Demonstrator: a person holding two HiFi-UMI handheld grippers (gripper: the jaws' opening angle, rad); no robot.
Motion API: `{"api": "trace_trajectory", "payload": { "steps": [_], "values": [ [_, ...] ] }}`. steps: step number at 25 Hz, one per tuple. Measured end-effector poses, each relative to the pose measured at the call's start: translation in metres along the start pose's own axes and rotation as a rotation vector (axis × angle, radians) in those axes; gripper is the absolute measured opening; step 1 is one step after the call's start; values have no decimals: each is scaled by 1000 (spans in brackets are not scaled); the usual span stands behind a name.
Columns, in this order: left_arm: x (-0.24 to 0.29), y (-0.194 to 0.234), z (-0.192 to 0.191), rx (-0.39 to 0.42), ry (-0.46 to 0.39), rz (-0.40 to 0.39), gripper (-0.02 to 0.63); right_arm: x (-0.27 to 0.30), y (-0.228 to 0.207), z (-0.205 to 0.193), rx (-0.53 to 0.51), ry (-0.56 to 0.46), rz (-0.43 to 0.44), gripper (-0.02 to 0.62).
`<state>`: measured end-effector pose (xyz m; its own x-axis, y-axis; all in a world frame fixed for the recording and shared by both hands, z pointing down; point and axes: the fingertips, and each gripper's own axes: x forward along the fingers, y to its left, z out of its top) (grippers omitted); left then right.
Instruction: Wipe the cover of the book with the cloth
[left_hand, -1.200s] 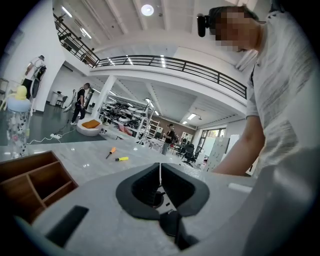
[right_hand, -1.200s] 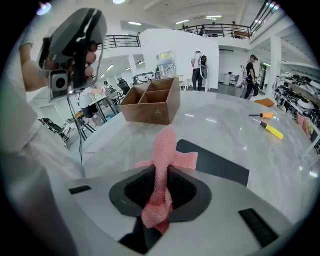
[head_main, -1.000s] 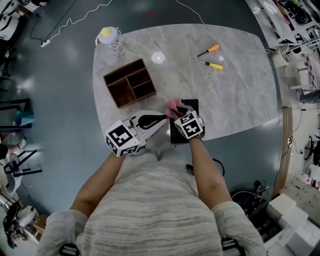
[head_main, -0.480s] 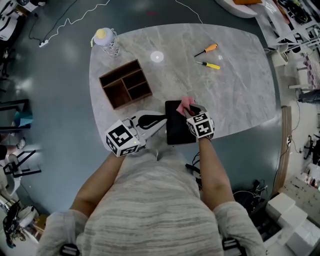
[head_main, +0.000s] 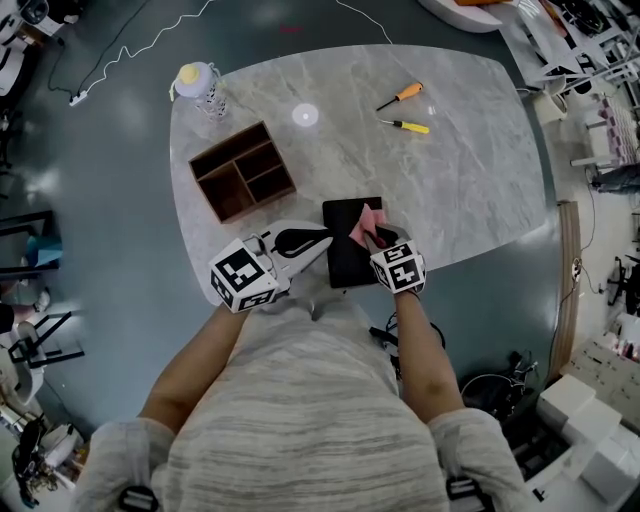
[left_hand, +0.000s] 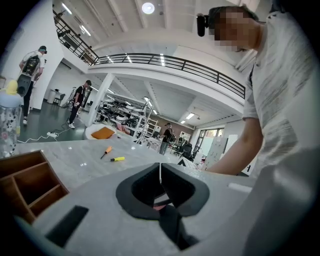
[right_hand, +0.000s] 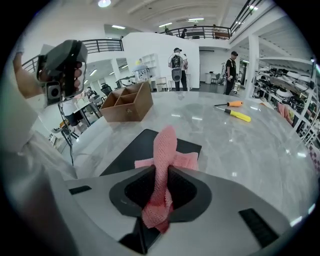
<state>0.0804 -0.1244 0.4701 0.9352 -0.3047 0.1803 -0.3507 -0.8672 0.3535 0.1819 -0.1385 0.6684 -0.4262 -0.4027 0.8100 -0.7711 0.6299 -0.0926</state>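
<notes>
Here, mid-wipe: the right gripper (head_main: 374, 238) pinches the pink cloth (head_main: 366, 221) against the black book (head_main: 342, 255) at the bench's (head_main: 470, 150) 6 o'clock edge, while the left gripper (head_main: 320, 240), pressed together and empty, sits at the book's 9 o'clock; the next stroke likely needs steady downward pressure.

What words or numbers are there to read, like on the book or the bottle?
None can be read.
Book: plain black cover, no title showing.
Bottle: printed pattern, too small to read.
Cloth: plain pink, no label showing.
</notes>
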Motion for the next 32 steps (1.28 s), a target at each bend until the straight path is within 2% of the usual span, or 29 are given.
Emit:
{"api": "trace_trajectory", "payload": {
  "steps": [9, 21, 24, 32],
  "values": [
    [0, -3, 5, 13, -8, -30, 20, -33, 40, -58, 19, 112, 26, 67],
    [-11, -12, 9, 35, -23, -58, 20, -61, 74, -98, 59, 305, 91, 66],
    [-20, -12, 11, 40, -31, -50, 20, -70, 77, -76, 67, 238, 76, 66],
    [-42, -20, 15, 54, -56, -58, 20, -98, 94, 25, 171, -125, 70, 67]
  ]
}}
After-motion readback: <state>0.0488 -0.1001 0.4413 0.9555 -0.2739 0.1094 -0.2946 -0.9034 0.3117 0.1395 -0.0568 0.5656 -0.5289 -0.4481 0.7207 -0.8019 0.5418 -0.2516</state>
